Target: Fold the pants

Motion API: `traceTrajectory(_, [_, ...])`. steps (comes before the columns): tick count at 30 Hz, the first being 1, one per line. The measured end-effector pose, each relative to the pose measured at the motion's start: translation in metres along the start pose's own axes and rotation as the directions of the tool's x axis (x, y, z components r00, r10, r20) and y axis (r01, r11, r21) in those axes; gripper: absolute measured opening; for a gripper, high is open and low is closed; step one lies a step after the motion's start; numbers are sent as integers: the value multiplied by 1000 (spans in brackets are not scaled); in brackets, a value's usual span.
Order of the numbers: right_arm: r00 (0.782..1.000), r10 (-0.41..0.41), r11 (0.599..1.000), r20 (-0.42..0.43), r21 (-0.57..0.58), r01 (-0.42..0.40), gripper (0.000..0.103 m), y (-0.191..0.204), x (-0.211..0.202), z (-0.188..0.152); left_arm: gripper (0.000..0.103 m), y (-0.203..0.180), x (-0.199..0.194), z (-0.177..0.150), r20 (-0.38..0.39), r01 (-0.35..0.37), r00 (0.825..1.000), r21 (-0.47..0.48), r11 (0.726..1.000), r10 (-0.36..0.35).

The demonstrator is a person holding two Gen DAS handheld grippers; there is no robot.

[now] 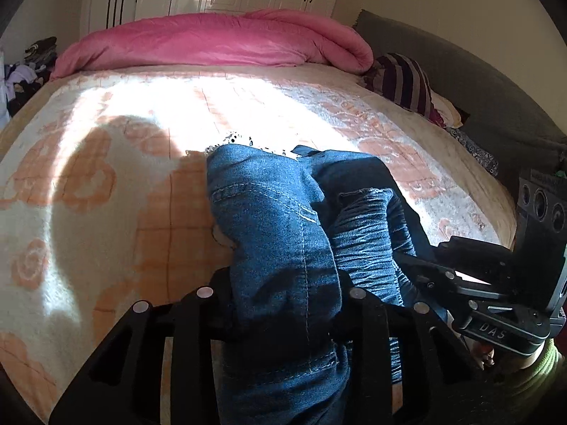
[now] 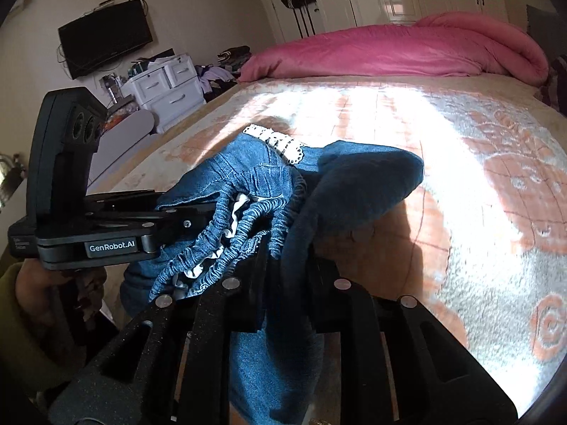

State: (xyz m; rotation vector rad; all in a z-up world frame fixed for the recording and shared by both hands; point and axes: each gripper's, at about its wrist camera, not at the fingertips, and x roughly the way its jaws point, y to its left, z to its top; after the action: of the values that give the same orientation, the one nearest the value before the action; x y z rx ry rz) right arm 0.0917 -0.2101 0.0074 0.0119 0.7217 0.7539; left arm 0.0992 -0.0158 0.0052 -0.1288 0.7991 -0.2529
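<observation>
Blue denim pants (image 1: 276, 219) with an elastic waistband and white lace trim lie bunched at the near edge of the bed. My left gripper (image 1: 283, 304) is shut on a fold of the denim, which hangs down between its fingers. My right gripper (image 2: 283, 283) is shut on another part of the pants (image 2: 319, 184), next to the gathered waistband (image 2: 248, 226). The two grippers are close together; the right one shows in the left wrist view (image 1: 418, 269) and the left one in the right wrist view (image 2: 184, 219), both gripping the cloth.
The bed has a white and orange flowered blanket (image 1: 106, 184) and a rolled pink duvet (image 1: 219, 42) at the far end. Striped and dark clothes (image 1: 407, 78) lie at the right edge. A white drawer unit (image 2: 166, 88) and a wall television (image 2: 106, 35) stand to the left.
</observation>
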Motion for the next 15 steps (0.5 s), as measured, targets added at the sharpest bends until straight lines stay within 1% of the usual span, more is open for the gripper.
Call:
traceTrajectory(1, [1000,6,1000,6,-2,-5,12,-1,2,5,32,1,1,4,0,-10,1000,-3,1000,10])
traceTrajectory(4, [1000,-8,1000,22,-25,9,12,-3,10,20,32,5,5,15,16,-31,999,1,1000,31])
traceTrajectory(9, [999,-24,999,41,-28,25,12,-12,24,41,32,12,17,29,25,-44,999,-8,999,44])
traceTrajectory(13, [999,-41,999,36,-35,42,12,-18,36,49,33,14,30,41,38,-72,997,27,997,71])
traceTrajectory(15, [998,-48,998,32,-40,49,12,-20,43,50,32,19,35,42,33,-74,997,18,997,73])
